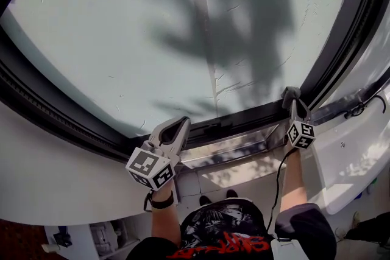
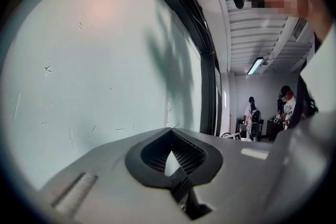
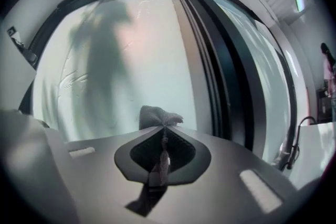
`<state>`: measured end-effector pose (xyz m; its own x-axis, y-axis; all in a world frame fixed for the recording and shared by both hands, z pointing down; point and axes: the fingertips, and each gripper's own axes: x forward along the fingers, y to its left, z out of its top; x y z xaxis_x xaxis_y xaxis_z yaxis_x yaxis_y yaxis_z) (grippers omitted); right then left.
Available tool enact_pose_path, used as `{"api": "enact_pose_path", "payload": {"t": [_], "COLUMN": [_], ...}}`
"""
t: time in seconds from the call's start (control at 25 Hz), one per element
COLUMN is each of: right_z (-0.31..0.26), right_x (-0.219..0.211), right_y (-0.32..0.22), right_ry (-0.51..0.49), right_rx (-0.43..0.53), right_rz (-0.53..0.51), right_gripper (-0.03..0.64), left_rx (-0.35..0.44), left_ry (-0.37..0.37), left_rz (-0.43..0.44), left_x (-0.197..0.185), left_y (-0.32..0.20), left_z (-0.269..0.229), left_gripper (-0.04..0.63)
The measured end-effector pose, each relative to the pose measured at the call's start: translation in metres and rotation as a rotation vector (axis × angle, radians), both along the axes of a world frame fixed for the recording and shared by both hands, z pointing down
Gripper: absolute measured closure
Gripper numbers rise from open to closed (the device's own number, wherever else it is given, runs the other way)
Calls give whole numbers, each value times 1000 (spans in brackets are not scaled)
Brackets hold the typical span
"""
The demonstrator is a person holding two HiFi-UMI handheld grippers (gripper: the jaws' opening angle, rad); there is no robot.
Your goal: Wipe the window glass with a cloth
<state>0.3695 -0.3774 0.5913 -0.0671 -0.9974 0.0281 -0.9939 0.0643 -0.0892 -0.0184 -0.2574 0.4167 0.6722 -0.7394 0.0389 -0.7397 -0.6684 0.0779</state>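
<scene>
Head view: the right gripper (image 1: pixel 295 108) is raised to the lower right corner of the glass (image 1: pixel 152 39). It holds a grey cloth (image 1: pixel 290 94) that touches the pane just beside the dark frame (image 1: pixel 350 21). The left gripper (image 1: pixel 180 128) hangs lower, near the sill, and takes no part in the wiping.

Left gripper view: its jaws are closed together with nothing between them, and the glass (image 2: pixel 94 71) lies off to one side.

Right gripper view: the jaws are clamped on a narrow fold of cloth (image 3: pixel 156 115), and only a small bunch pokes out past the tips.

With so little cloth showing, pressing hard could bring the hard jaw tips against the pane and scrape it. A stroke that drags across the frame edge could also snag the fold and pull it free. The corner itself looks easy to miss.
</scene>
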Motion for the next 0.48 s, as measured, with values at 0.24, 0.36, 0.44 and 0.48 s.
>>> {"api": "enact_pose_path", "payload": {"t": [0.24, 0.36, 0.44, 0.48], "right_z": [-65, -97, -115, -123], "right_x": [-114, -165, -197, -214], "right_y": [22, 39, 48, 51], "right_ry": [76, 69, 64, 70], "right_rx": [134, 193, 225, 235], "right_rz": [-220, -311, -372, -403], "right_gripper": [603, 603, 603, 603], "left_rx": [3, 4, 6, 8], "left_ry": [21, 29, 34, 38], "left_rz": [-80, -112, -139, -159], "left_x": [-25, -37, -49, -57], "left_y": [9, 15, 21, 24], "left_z": [1, 2, 2, 1], "left_gripper": [601, 601, 601, 601]}}
